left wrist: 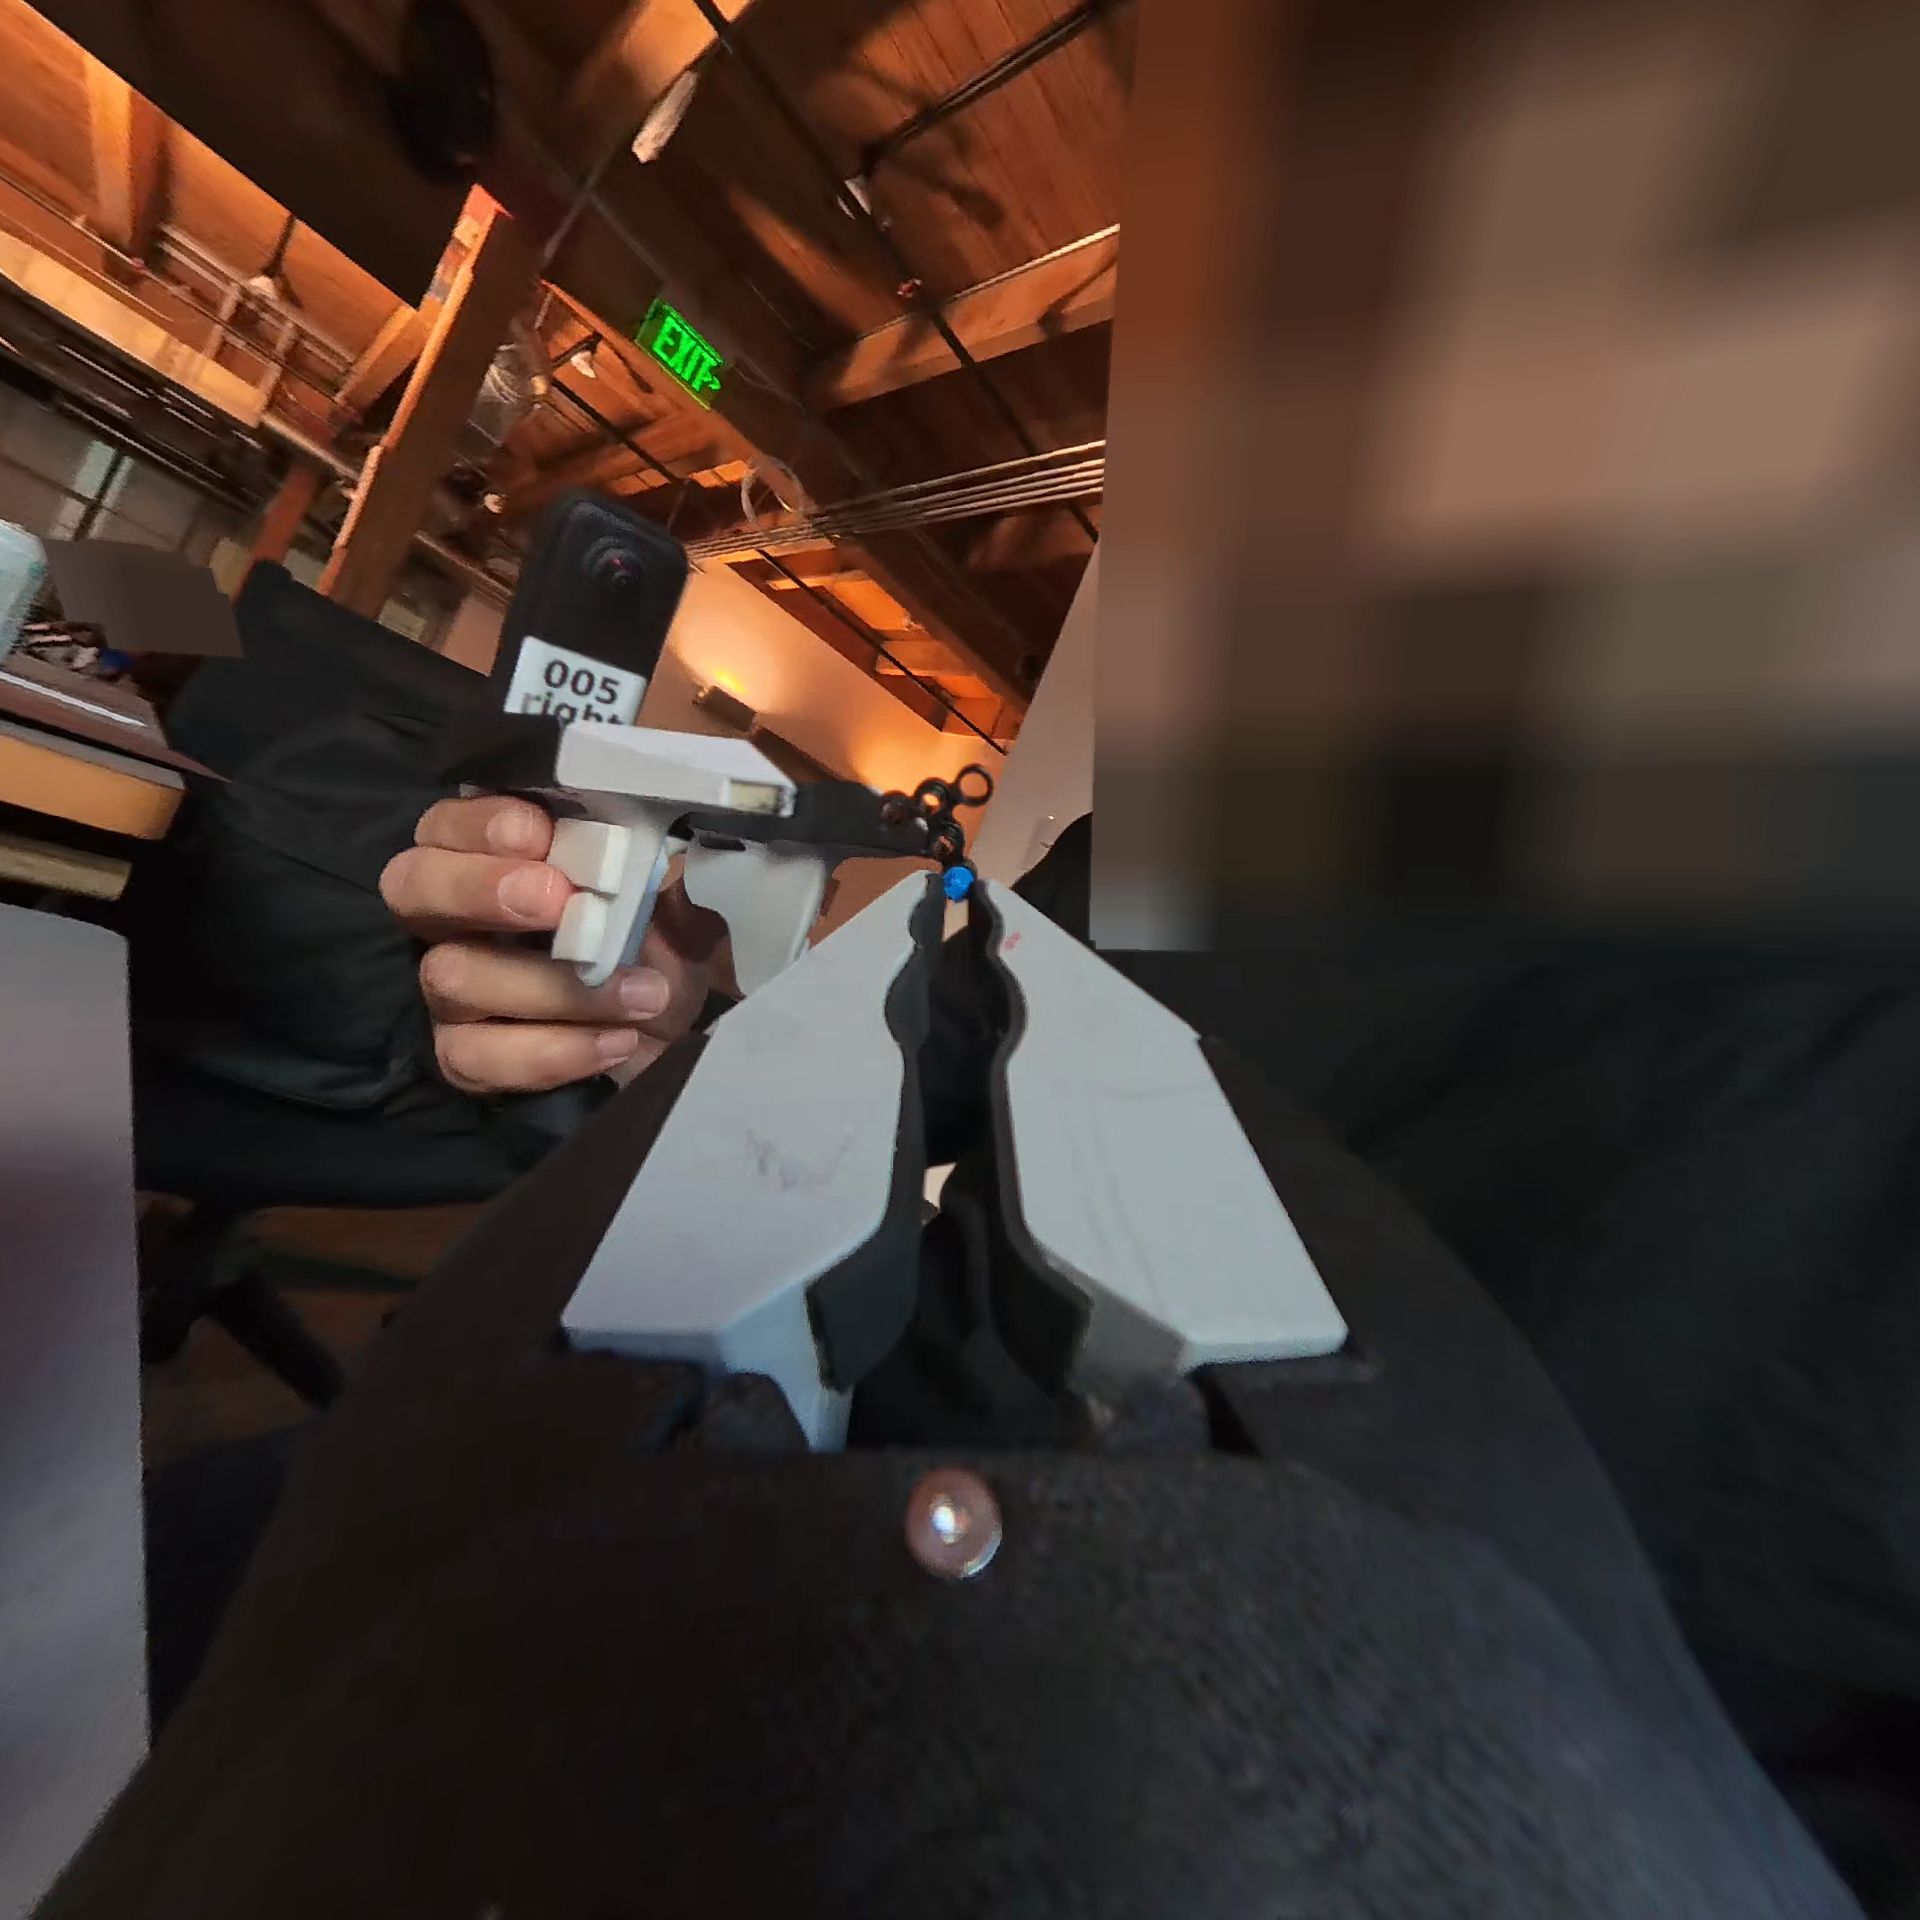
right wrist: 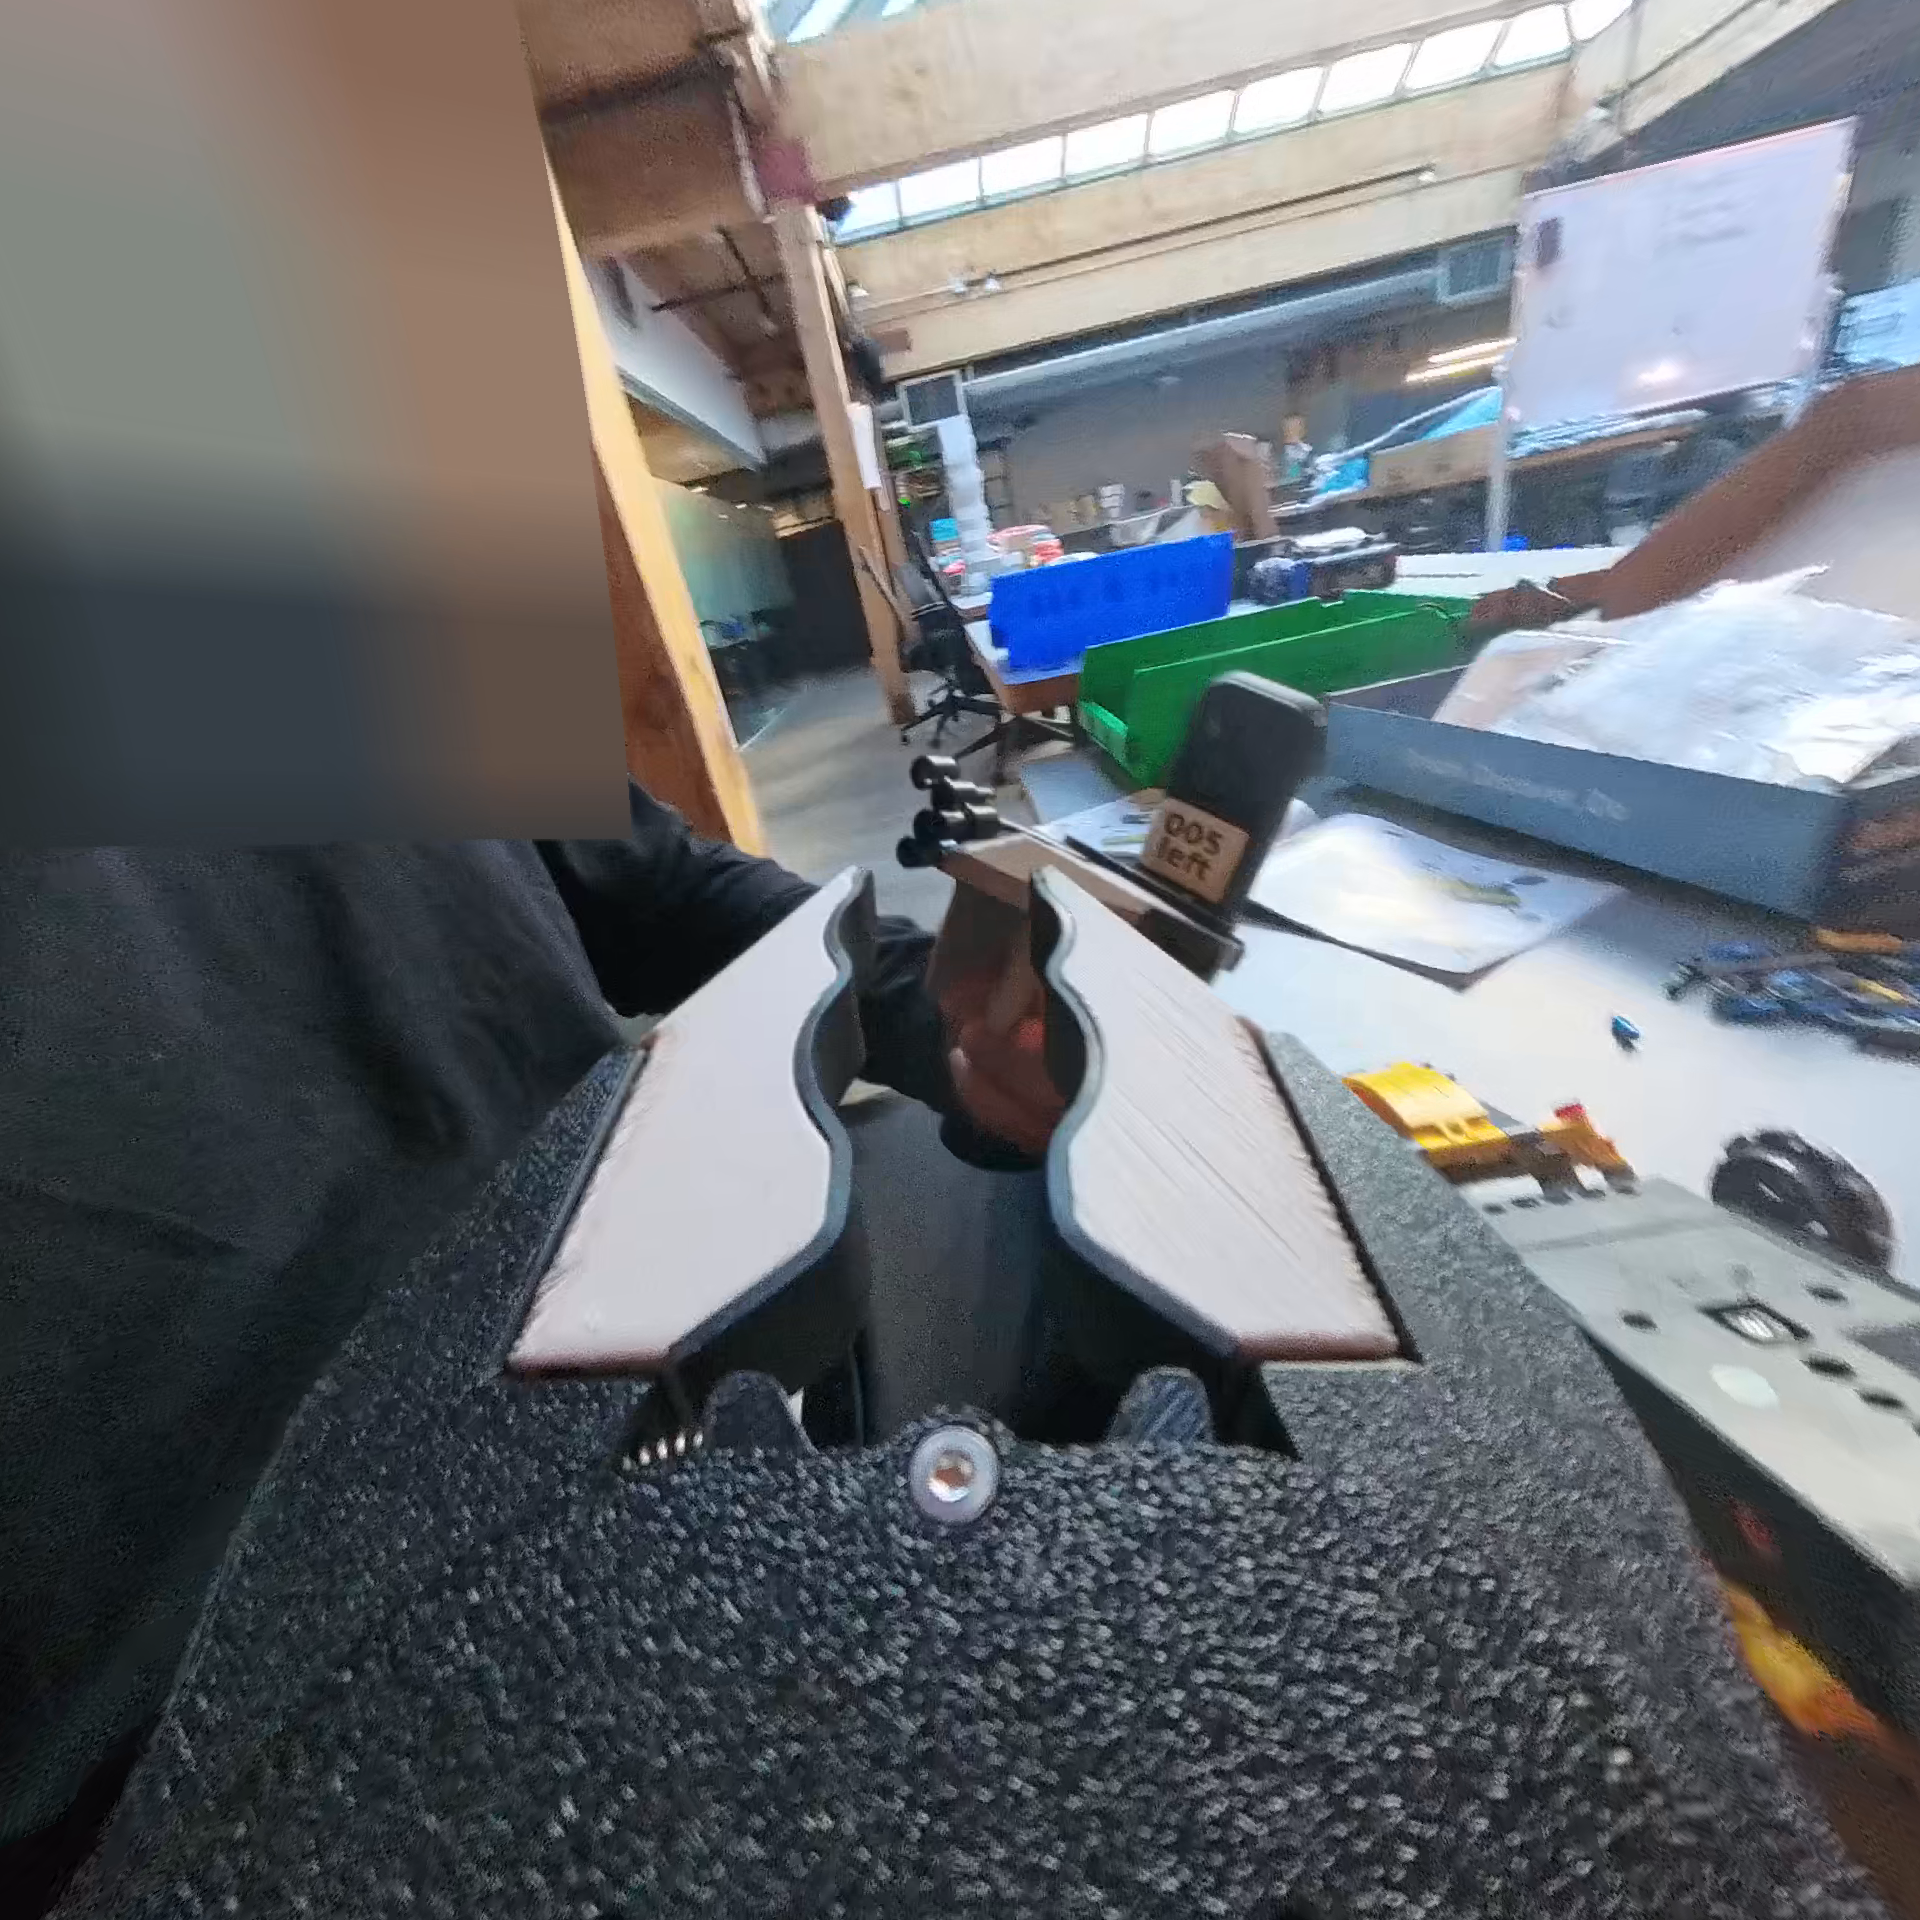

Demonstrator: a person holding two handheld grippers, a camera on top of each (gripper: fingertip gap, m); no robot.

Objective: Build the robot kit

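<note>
Plastic, small and black: the part (left wrist: 940,805) sits at the very tips of my left gripper (left wrist: 956,904), whose jaws are pressed together on a blue pin (left wrist: 957,883) at its base. I think pin and part are joined, though the view is too tight to be sure. It looks light, stiff and easy to twist loose, so I would take it by the ringed end. My right gripper (right wrist: 951,883) is spread, tips just short of the part, holding nothing. To the right on the table (right wrist: 1403,997) lie a booklet (right wrist: 1434,894), yellow pieces (right wrist: 1455,1122) and a wheel (right wrist: 1787,1195); a green bin (right wrist: 1247,655) stands farther off. Nothing lies between the grippers.
</note>
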